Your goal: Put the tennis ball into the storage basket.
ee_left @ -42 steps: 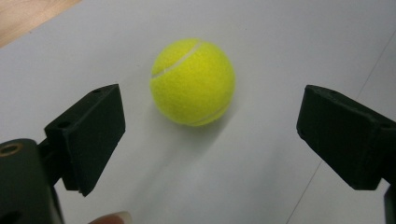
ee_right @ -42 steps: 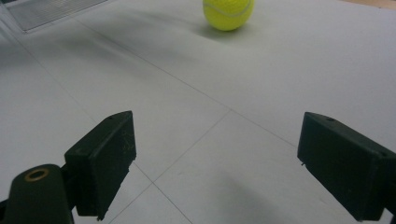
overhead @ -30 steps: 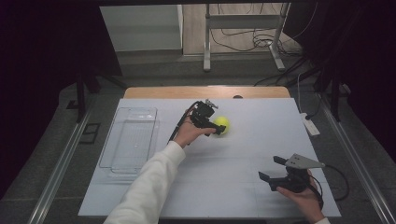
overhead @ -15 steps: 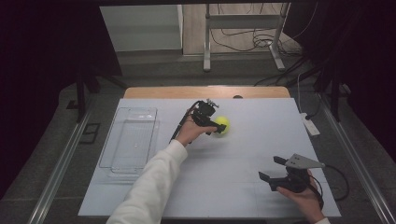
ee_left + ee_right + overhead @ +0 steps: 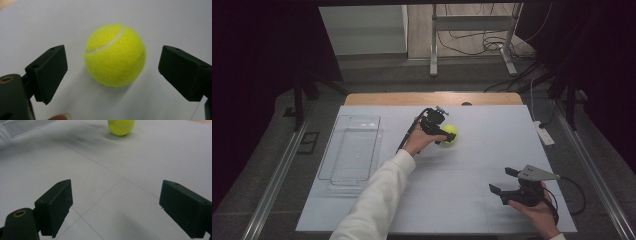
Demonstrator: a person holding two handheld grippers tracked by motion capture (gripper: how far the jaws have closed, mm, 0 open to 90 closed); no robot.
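A yellow-green tennis ball (image 5: pixel 450 133) rests on the white table top, right of the far middle. My left gripper (image 5: pixel 443 135) reaches it from the left. In the left gripper view the ball (image 5: pixel 115 55) sits between the two black pads (image 5: pixel 48 72) with a gap on each side, so my left gripper (image 5: pixel 112 63) is open around it without touching. My right gripper (image 5: pixel 502 180) is held low near the front right corner, open and empty. In the right gripper view the ball (image 5: pixel 121 126) lies far ahead of my right gripper (image 5: pixel 115 206).
A clear plastic tray (image 5: pixel 351 150) lies on the left part of the table. A white power strip (image 5: pixel 544 134) sits at the right edge. A wooden strip (image 5: pixel 432 98) borders the far side. Cables trail from both grippers.
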